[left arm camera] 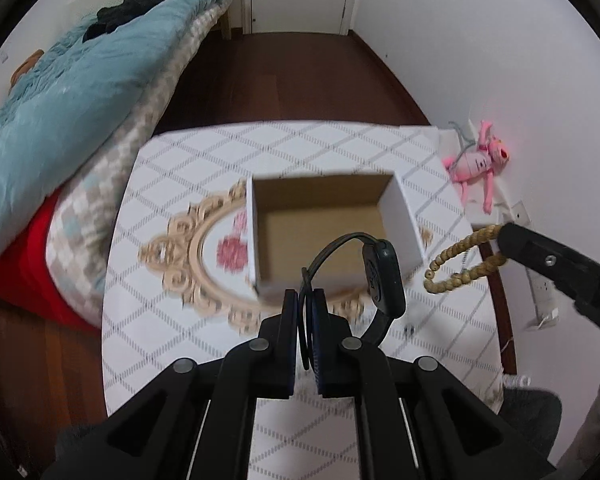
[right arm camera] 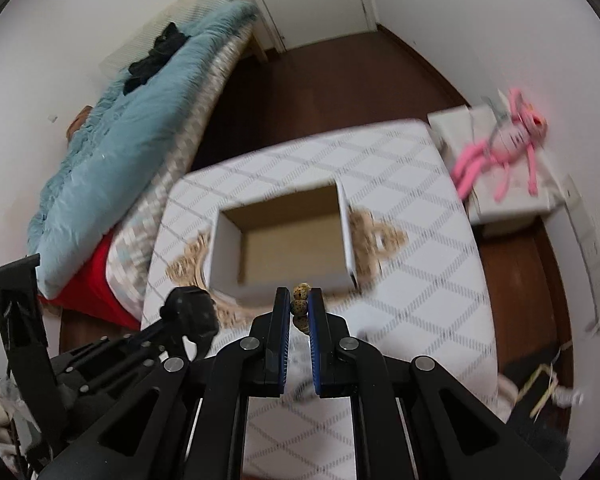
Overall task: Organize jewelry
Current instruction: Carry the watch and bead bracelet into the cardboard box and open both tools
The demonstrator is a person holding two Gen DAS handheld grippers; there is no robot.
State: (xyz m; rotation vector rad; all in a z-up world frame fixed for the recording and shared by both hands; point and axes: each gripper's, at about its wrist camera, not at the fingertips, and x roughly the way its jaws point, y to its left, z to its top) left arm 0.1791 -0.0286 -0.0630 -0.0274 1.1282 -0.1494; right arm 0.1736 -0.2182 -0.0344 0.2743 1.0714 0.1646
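Carrying both pieces over the open cardboard box (left arm camera: 324,224) looked to be the step in hand; it would go best if each gripper cleared the near wall before letting go, so that neither strap nor beads caught on the rim.

Item, left: left gripper (left arm camera: 309,300), fingers closed on the thin strap of a black watch (left arm camera: 382,276). The watch body hung just right of the fingertips, above the near edge of the box, seemingly not touching it.

Item, centre: box, empty, standing on an ornate gold-framed tray (left arm camera: 196,248) atop the lattice-patterned table (left arm camera: 380,148).

Item, right: right gripper (right arm camera: 299,304), fingers pinched on a wooden bead bracelet (right arm camera: 301,306). In the left wrist view its loop (left arm camera: 458,260) drooped free from the tip, to the right of the box and clear of it. The loop, being limp, would probably fall unevenly; a low release seemed advisable.
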